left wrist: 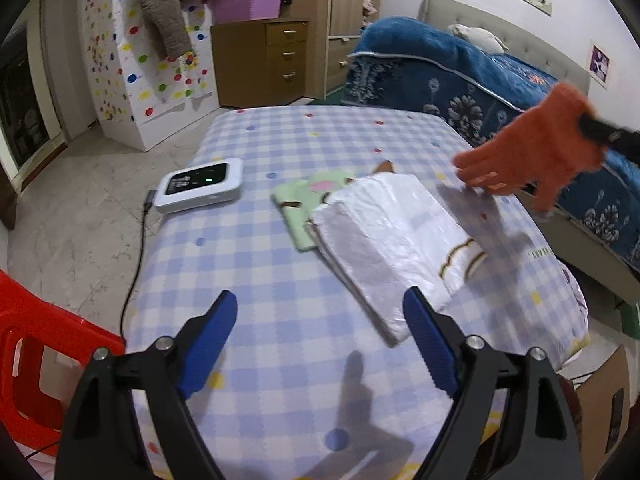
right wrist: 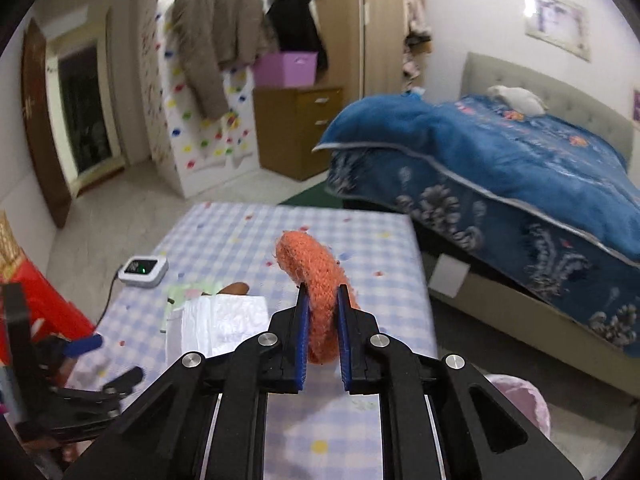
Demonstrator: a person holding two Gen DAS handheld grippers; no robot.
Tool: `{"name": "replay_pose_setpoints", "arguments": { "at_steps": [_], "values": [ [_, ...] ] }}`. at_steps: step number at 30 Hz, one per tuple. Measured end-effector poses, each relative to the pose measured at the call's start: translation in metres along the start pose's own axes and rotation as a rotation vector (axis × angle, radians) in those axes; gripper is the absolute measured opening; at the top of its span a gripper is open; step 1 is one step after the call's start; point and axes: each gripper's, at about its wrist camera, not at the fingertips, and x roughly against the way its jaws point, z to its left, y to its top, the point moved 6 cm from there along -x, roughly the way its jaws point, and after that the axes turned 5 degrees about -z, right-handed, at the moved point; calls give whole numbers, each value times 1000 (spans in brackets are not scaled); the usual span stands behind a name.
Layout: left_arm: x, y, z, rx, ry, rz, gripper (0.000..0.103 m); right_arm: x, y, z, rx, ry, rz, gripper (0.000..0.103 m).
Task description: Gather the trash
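An orange knitted glove (left wrist: 540, 156) hangs above the right side of the checked table (left wrist: 280, 140), its fingers brushing the cloth. My right gripper (right wrist: 322, 290) is shut on that glove (right wrist: 312, 264), its blue pads pressing both sides. A flat white plastic bag (left wrist: 384, 240) lies mid-table, partly over a light green packet (left wrist: 308, 204). A small brown item (left wrist: 386, 166) peeks out behind the bag. My left gripper (left wrist: 320, 296) is open just above the table, nothing between its fingers, its right finger (left wrist: 424, 328) over the bag's near corner.
A white device (left wrist: 200, 184) with a dark screen and cable sits at the table's left. A red plastic chair (left wrist: 32, 340) stands to the left. A bed with a blue blanket (left wrist: 480, 80) runs along the right. Something pink (right wrist: 520, 400) is low on the right.
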Motion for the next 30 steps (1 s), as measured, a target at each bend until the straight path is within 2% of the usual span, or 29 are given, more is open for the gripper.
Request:
{"name": "replay_pose_setpoints", "arguments": {
  "at_steps": [2, 6, 10, 15, 16, 18, 19, 22, 25, 30],
  "values": [
    [-6, -3, -9, -12, -5, 22, 68, 19, 0, -10, -11, -8, -18, 12],
    [-16, -10, -21, -19, -12, 63, 56, 49, -6, -23, -40, -13, -47, 12],
    [-31, -17, -28, -27, 10, 115, 46, 53, -23, -24, -63, 7, -30, 12],
    [-33, -19, -37, -59, 64, 94, 44, 47, -40, -27, -96, 29, 2, 12],
    [-33, -19, -39, -65, 70, 91, 40, 48, -42, -28, -101, 30, 4, 12],
    [-31, -21, -45, -94, 77, 79, 31, 49, -45, -27, -108, 33, 6, 12],
    [-32, -21, -49, -105, 73, 75, 19, 49, -46, -27, -111, 35, 8, 12],
    [-30, -22, -58, -166, 81, 64, 0, 52, -51, -25, -113, 38, 14, 12],
    [-23, -19, -48, -124, 23, 72, 0, 57, -52, -24, -113, 37, 13, 12],
    [5, -6, -20, -118, 34, 32, 0, 65, -52, -26, -115, 30, 8, 12]
  ]
}}
